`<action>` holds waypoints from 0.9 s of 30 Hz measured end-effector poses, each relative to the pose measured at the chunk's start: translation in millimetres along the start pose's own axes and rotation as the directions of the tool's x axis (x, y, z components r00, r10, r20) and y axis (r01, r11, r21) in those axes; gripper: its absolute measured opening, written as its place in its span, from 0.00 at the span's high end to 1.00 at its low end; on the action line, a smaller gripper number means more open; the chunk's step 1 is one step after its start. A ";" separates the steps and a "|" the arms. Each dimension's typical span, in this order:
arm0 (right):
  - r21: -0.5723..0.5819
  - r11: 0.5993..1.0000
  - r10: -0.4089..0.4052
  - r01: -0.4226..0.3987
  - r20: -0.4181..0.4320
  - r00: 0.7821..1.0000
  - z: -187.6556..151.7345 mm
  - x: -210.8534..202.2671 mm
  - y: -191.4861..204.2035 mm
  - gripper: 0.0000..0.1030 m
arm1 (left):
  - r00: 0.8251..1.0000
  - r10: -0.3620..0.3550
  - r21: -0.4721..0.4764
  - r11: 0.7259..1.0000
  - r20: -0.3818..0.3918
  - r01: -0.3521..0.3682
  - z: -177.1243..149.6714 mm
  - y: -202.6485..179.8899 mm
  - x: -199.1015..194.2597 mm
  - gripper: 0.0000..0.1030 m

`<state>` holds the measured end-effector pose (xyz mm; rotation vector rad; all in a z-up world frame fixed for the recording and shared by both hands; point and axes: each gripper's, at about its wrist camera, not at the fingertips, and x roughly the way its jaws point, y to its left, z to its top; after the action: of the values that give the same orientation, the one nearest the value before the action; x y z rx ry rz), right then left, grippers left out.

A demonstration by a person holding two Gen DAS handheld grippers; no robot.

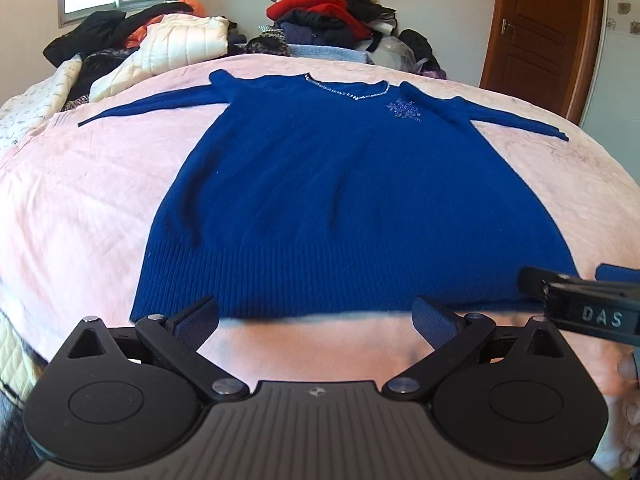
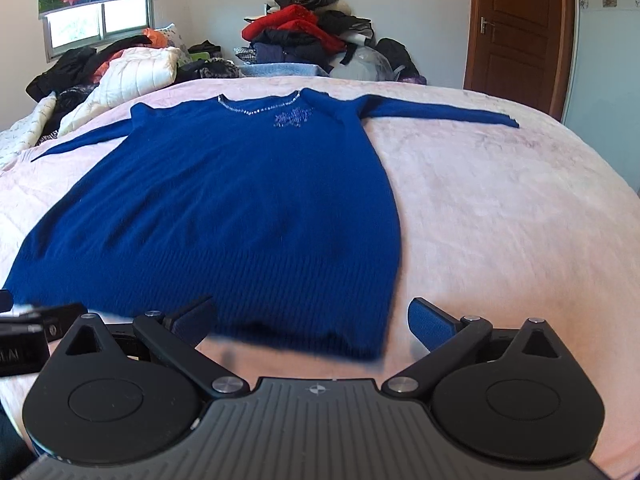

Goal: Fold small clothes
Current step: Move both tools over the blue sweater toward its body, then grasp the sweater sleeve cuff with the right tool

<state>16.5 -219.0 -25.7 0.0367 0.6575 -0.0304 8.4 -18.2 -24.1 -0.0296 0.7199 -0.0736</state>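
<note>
Since the blue sweater (image 1: pixel 340 184) is already spread flat on the pink bed (image 1: pixel 80 200), front up, sleeves out to 9 and 3 o'clock and neckline at 12, I'd guess the folding hasn't started yet. Left tool (image 1: pixel 316 322) is wide and holding nothing, sitting just short of the hem at 6 o'clock. Right tool (image 2: pixel 312 320) is also wide and empty, near the hem's right corner, with the edge lying between its fingers but not pinched as far as I can tell.

What could go wrong: it's a thick fuzzy knit on a plush blanket, so a grab might catch only the top layer, or the blanket too, and drag everything crooked. The clothes pile (image 1: pixel 332 12) at 12 o'clock is well clear
</note>
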 end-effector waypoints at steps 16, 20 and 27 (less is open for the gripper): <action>-0.030 0.997 0.066 -0.068 -0.060 0.996 118.3 108.3 10.1 0.00 | 0.998 0.031 -0.067 0.997 -0.057 -0.035 123.4 10.7 94.9 0.00; -0.018 0.998 0.059 -0.061 -0.073 0.996 147.1 149.9 -0.8 0.00 | 0.997 0.036 -0.061 0.997 -0.075 -0.040 154.7 4.0 134.4 0.00; 0.007 0.998 0.062 -0.062 -0.014 0.998 197.9 210.0 -55.1 0.00 | 0.995 0.023 -0.059 0.998 -0.098 -0.029 199.4 -13.5 199.3 0.00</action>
<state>301.3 -286.3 1.0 0.0637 0.6698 0.0276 288.5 -46.7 -4.5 -0.0749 0.8198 -0.0287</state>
